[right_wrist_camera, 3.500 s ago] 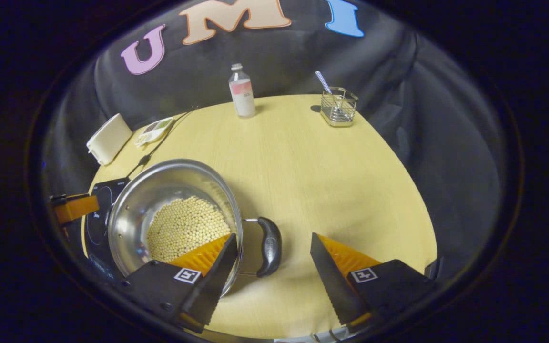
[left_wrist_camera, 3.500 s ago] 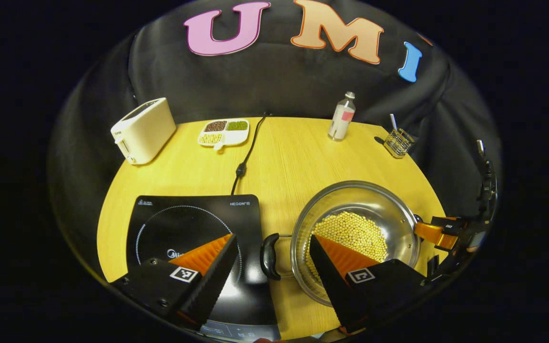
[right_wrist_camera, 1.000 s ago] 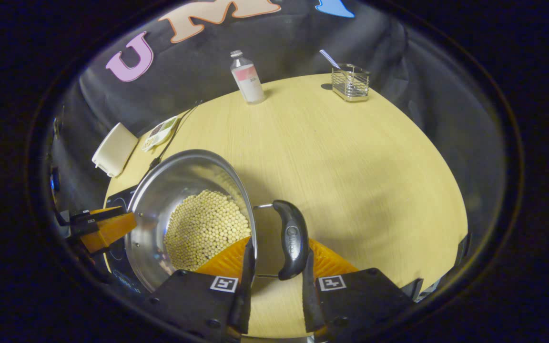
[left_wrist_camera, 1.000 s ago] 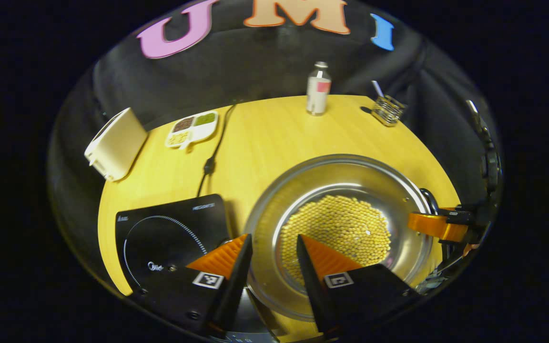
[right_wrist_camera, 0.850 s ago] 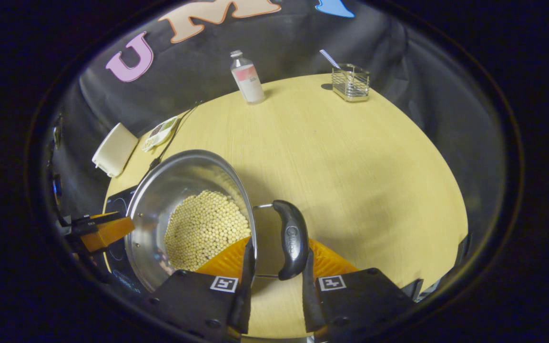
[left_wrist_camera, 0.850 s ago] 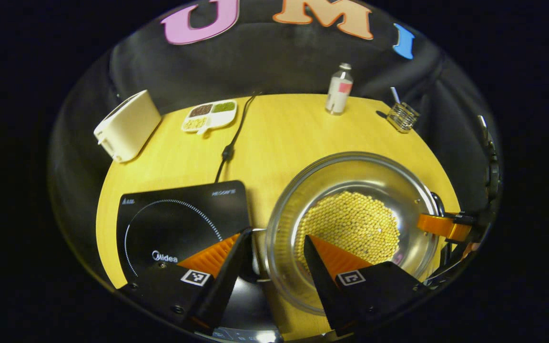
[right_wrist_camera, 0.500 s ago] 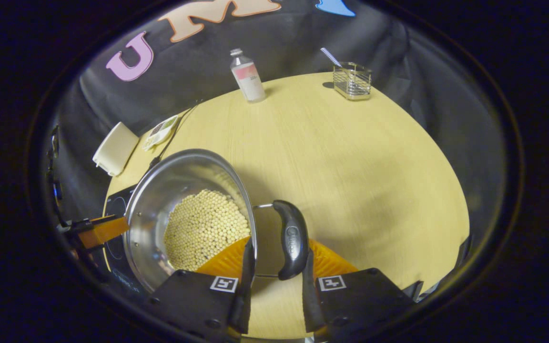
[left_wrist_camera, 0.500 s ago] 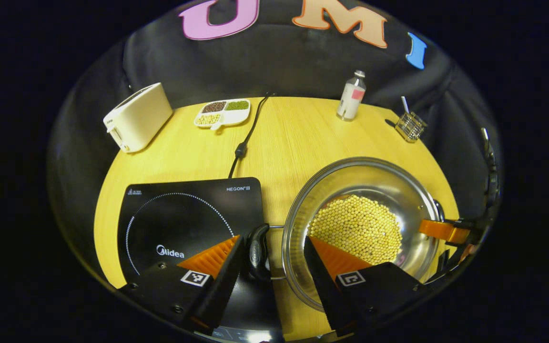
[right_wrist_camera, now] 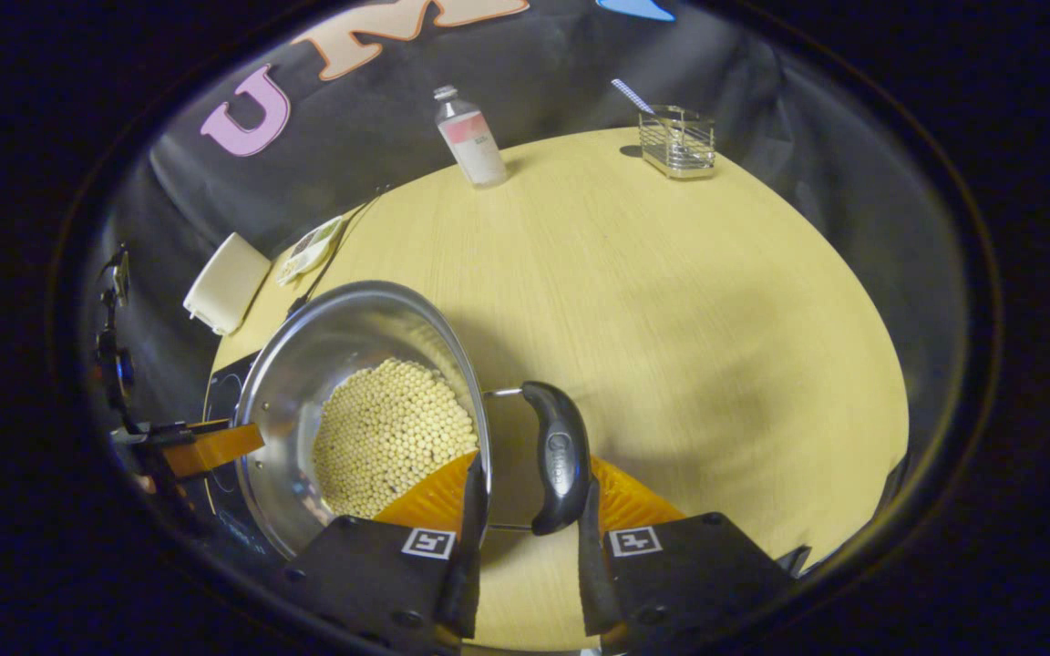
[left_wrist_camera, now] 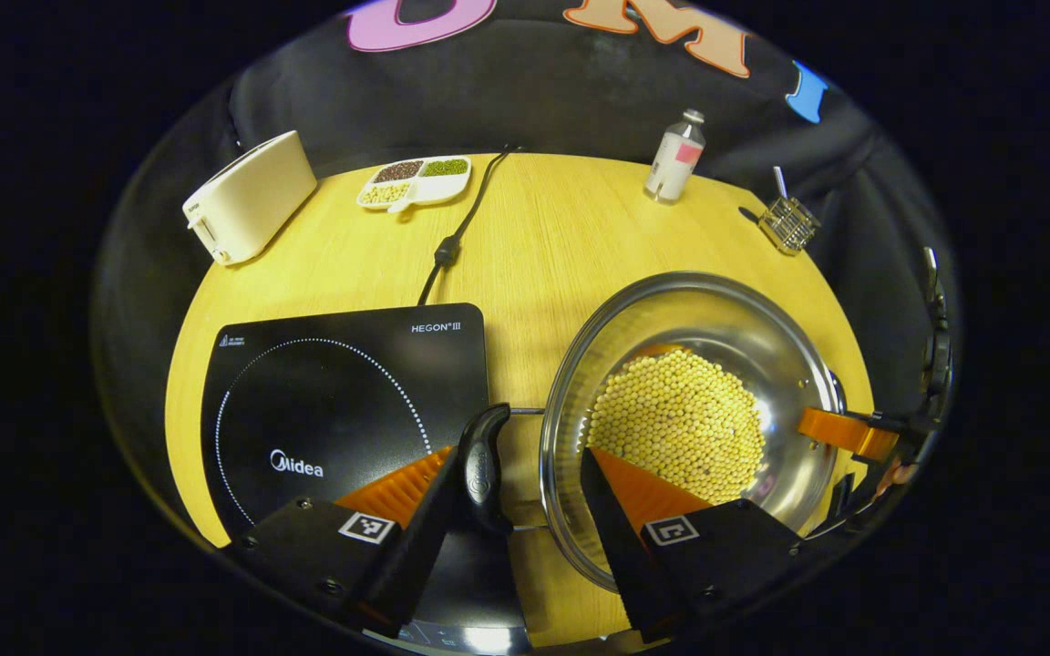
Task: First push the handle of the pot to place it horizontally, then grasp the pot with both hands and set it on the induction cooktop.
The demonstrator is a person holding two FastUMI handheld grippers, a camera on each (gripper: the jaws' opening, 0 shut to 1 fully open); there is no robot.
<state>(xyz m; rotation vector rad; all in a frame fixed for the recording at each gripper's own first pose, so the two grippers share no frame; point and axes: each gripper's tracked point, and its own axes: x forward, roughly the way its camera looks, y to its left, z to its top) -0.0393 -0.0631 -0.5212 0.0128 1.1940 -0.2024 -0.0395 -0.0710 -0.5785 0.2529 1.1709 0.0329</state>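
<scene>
Two grippers are on the pot [left_wrist_camera: 684, 424], one at each side handle. In the left gripper view, my left gripper [left_wrist_camera: 516, 497] sits at the bottom centre with its jaws spread wide: the left handle [left_wrist_camera: 483, 465] lies against the inner face of one finger, while the other finger reaches across the pot's rim over the beans [left_wrist_camera: 678, 426], so I cannot call that a grip. In the right gripper view, my right gripper [right_wrist_camera: 525, 510] at the bottom centre has its jaws nearly closed around the right handle [right_wrist_camera: 558, 456], one finger against the pot wall and the other behind the handle; whether both actually press on it I cannot tell. The pot occupies the lower right of the left gripper view, just right of the induction cooktop [left_wrist_camera: 343, 392], which lies on the yellow surface [left_wrist_camera: 561, 246] at lower left; I cannot tell whether the pot is resting or lifted. Both handles stick out level.
</scene>
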